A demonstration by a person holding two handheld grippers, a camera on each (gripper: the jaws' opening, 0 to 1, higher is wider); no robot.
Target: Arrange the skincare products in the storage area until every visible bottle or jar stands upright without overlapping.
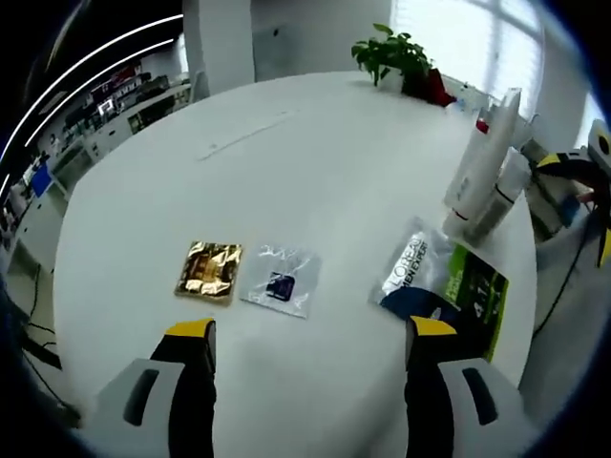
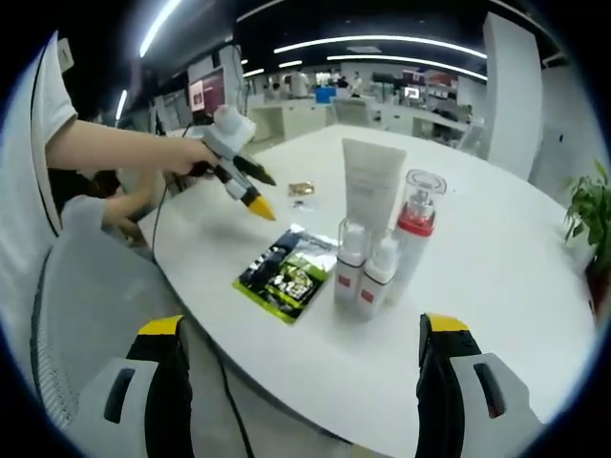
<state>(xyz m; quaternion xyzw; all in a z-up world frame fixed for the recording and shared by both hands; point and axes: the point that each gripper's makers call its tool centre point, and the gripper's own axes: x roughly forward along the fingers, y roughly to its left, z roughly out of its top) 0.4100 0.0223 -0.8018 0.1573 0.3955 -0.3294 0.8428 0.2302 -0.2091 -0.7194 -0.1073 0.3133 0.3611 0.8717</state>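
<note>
Nearest my lens in the left gripper view is the left gripper (image 1: 310, 334) itself: both yellow-tipped jaws rise from the bottom, spread wide, nothing between them, hovering over the white round table (image 1: 315, 172). Just ahead of the left jaw lies a gold foil sachet (image 1: 210, 271), flat. Beside it, between the two jaws and a little further out, a clear sachet (image 1: 281, 282) with a dark patch, also flat; the two lie close but do not overlap. Ahead of the right jaw tip, a silvery L'Oreal sachet (image 1: 412, 265) overlaps a green-and-black packet (image 1: 477, 294), which reaches the table's edge. Beyond those, well out to the right, stands the cluster of upright skincare bottles (image 1: 487, 176). A potted plant (image 1: 393, 55) sits at the far edge.

In the right gripper view, the right gripper (image 2: 301, 348) is likewise wide, holding nothing, jaws at the near table edge (image 2: 382, 382). Between them and just ahead: two small white bottles with red bands (image 2: 364, 277), touching side by side, upright. Behind them a tall white tube (image 2: 371, 186) stands on end, and just right of it a clear-capped pump bottle (image 2: 417, 224), upright. The green packet (image 2: 286, 272) lies flat, ahead-left of centre. Further left, a person's hand (image 2: 186, 153) holds the other gripper above the table, tips pointing down toward the packet. Small sachets (image 2: 302, 191) lie far beyond; detail too small to tell.
</note>
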